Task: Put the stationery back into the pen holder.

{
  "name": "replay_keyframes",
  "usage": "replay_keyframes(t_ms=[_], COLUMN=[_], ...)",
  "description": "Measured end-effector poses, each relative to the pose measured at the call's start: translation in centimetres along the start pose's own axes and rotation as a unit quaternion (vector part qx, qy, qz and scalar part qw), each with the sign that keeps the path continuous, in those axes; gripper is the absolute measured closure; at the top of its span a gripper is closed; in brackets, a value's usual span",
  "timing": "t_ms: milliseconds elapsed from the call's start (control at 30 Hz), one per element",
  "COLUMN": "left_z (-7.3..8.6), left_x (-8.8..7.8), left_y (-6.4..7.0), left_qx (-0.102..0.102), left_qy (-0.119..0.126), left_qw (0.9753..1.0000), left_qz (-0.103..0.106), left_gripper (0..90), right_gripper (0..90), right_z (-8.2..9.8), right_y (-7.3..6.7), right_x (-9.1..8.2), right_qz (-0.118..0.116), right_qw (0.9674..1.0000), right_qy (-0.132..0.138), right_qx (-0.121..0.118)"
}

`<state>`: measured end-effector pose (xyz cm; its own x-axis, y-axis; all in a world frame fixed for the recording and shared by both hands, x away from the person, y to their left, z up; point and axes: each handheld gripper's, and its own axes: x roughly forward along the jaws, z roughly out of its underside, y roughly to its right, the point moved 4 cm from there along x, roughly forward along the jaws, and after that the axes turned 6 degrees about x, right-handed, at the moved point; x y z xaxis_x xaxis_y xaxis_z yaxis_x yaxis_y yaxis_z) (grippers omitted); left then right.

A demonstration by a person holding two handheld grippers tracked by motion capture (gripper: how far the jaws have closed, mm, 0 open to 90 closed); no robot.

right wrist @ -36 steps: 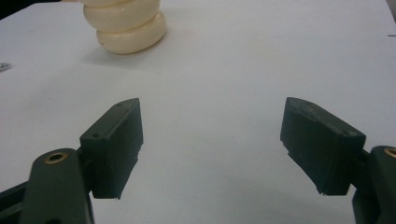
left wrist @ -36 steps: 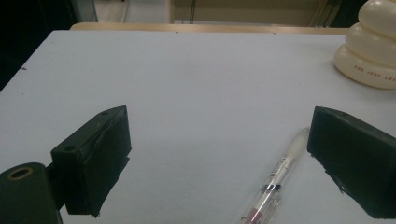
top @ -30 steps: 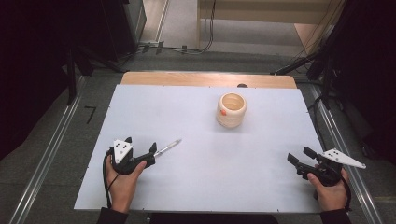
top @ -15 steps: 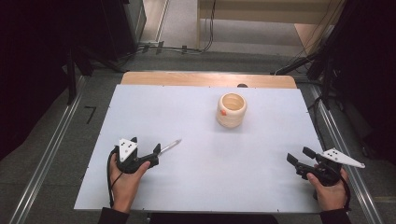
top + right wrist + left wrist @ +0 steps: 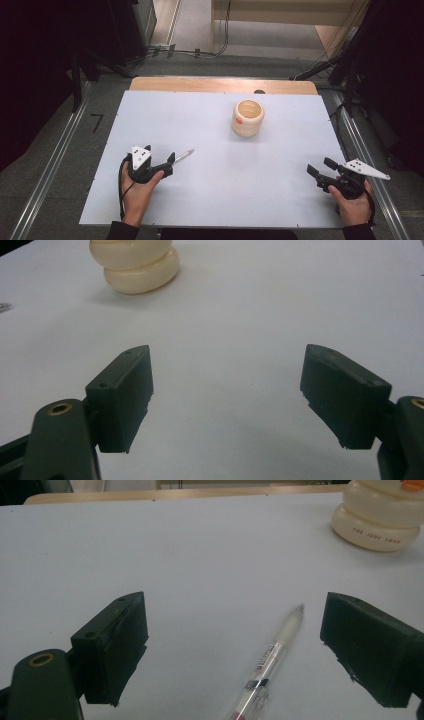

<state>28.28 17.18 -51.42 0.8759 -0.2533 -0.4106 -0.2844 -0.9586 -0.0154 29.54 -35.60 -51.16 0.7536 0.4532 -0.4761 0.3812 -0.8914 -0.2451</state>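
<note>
Left gripper (image 5: pixel 235 645) low over a white desk (image 5: pixel 225 200), jaws apart, just been narrowing around a clear pen (image 5: pixel 272 657) lying untouched between them. Right gripper (image 5: pixel 227 400) idle, jaws apart and empty. Pickup stage, apparently: next, probably closing squarely on the barrel.

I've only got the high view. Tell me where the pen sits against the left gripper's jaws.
Observer: In the left gripper view the pen lies on the table between the jaws of the left gripper, touching neither jaw; the jaws have just been closing.
Operator: Give me the pen's build.
Observer: Clear barrel with a metal band, tip pointing away from the gripper.
Operator: Now check the right gripper.
Observer: The right gripper has its jaws wide open over bare table, nothing between them; the cream cup stands ahead, to their left.
</note>
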Motion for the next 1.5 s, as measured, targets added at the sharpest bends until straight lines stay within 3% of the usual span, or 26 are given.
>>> replay_keyframes(t_ms=[767, 1033, 1500], left_z=[-0.4, -0.4, -0.4], left_x=[1.8, 2.4, 4.0], left_y=[1.4, 1.6, 2.3], left_qx=[0.035, 0.037, 0.051], left_qy=[-0.026, -0.032, -0.06], left_qw=[0.9988, 0.9984, 0.996], left_qz=[0.024, 0.028, 0.042], left_gripper=[22.4, 25.6, 30.0], right_gripper=[19.8, 19.8, 19.8], right_z=[0.1, 0.1, 0.1], right_y=[-0.1, -0.1, -0.1], right_x=[0.2, 0.2, 0.3], right_qz=[-0.002, -0.003, -0.003], right_qw=[1.0, 1.0, 1.0], right_qy=[-0.005, -0.006, -0.007], right_qx=[-0.003, -0.003, -0.005])
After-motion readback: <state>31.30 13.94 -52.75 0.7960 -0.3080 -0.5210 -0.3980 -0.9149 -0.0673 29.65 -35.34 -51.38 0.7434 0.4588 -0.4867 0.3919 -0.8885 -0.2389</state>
